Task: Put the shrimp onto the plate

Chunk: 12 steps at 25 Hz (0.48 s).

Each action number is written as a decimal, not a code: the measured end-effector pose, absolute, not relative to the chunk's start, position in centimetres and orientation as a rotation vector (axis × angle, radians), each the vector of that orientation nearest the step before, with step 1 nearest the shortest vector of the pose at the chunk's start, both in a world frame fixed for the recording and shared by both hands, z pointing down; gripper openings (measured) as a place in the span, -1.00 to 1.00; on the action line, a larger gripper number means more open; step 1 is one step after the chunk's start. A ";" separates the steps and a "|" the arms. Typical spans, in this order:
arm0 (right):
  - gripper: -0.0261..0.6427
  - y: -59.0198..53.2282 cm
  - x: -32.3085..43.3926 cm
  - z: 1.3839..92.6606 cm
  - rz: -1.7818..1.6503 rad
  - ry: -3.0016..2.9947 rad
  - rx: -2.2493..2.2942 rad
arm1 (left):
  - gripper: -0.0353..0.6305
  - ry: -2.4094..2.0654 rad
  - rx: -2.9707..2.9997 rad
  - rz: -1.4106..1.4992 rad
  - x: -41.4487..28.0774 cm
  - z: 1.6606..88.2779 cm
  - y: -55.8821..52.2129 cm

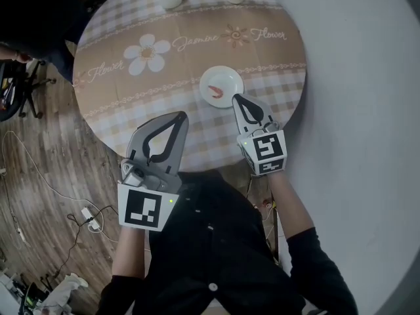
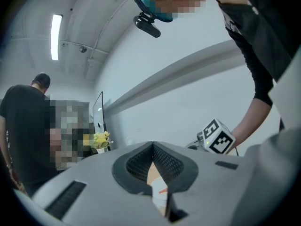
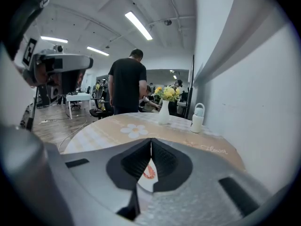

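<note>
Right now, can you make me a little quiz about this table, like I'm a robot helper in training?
1. True or false: the shrimp lies on the white plate.
2. Which one is nearer the white plate? A) the left gripper B) the right gripper
3. Fill in the missing word: the right gripper's jaws are ____ (open or shut), with nothing between them.

Key: 1 true. 2 B. 3 shut.
</note>
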State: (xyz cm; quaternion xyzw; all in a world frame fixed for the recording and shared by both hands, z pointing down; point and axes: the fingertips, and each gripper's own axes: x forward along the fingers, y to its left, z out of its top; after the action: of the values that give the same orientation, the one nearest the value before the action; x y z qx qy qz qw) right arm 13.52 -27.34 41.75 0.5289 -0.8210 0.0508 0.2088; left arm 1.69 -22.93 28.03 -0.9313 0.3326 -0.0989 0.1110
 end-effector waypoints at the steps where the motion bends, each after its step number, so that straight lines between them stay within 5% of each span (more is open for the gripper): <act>1: -0.91 -27.0 13.5 40.9 0.126 -2.295 1.489 | -0.89 0.965 -2.736 -0.290 1.9 27.9 -22.8; 12: -0.91 -23.1 15.1 30.7 -0.106 -2.345 1.678 | -0.89 0.851 -2.739 -0.241 4.3 25.9 -22.3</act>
State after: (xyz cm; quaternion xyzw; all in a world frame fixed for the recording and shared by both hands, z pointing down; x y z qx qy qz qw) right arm 15.11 -23.06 30.73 0.5768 -0.8060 -0.0365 0.1279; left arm 4.25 -22.30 25.95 -0.9434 0.2931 -0.0830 0.1311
